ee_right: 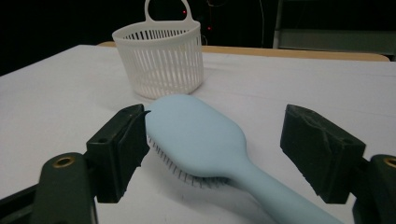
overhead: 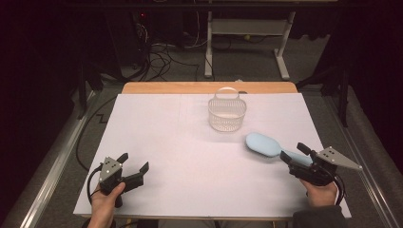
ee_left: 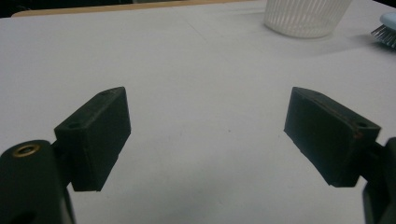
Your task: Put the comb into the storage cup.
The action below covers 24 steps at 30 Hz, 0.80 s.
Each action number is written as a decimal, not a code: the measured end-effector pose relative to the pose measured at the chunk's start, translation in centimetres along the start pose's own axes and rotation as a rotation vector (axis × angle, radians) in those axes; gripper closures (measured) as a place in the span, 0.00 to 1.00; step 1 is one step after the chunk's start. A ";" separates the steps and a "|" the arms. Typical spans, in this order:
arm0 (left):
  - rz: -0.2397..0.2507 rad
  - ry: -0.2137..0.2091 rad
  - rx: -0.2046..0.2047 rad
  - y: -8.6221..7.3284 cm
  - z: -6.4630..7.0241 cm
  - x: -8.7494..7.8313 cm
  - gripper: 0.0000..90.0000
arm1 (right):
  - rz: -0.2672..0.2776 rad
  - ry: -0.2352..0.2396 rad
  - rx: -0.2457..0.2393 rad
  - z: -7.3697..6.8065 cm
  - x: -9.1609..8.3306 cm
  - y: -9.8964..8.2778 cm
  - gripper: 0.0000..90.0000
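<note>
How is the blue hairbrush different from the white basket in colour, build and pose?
The hairbrush is pale blue and solid; the basket is white with slotted walls. The hairbrush lies flat, bristles down; the basket stands upright with its loop handle up. Both rest on the white table.

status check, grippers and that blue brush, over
Left gripper open, empty, idle near the table's left. Right gripper open, jaws straddling the hairbrush, not closed. Brush bristles-down on the sheet. Basket beyond, path clear.
</note>
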<state>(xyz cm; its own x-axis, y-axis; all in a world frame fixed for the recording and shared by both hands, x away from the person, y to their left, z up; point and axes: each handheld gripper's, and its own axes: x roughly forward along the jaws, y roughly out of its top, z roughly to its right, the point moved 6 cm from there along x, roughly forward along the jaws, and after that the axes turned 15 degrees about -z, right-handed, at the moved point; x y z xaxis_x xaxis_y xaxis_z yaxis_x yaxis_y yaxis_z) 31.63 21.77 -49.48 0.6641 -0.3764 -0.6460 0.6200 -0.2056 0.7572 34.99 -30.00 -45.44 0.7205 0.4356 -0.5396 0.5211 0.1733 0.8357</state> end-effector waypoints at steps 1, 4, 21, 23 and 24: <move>0.000 0.001 0.000 0.0 0.0 0.0 0.17 | -0.002 -0.001 0.004 0.1 0.1 0.1 0.28; 0.000 0.003 0.000 0.0 0.0 0.0 0.17 | -0.020 -0.006 0.007 0.3 0.6 0.5 0.29; -0.001 -0.003 0.000 0.0 0.1 0.0 0.17 | -0.185 -0.037 0.065 2.0 2.8 1.0 0.41; -0.004 -0.003 0.001 0.0 0.0 0.0 0.17 | -0.227 -0.042 0.072 2.3 3.0 1.1 0.43; -0.005 -0.003 0.002 0.0 0.0 0.1 0.17 | -0.245 -0.043 0.075 2.5 3.0 1.1 0.45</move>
<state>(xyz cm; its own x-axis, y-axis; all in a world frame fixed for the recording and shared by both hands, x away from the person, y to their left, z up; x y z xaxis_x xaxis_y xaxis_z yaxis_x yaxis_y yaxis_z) 31.65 21.71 -49.51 0.6595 -0.3785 -0.6494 0.6225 -0.2092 0.7541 38.89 -30.71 -46.36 0.5867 0.3501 -0.7303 0.7137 0.2027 0.6705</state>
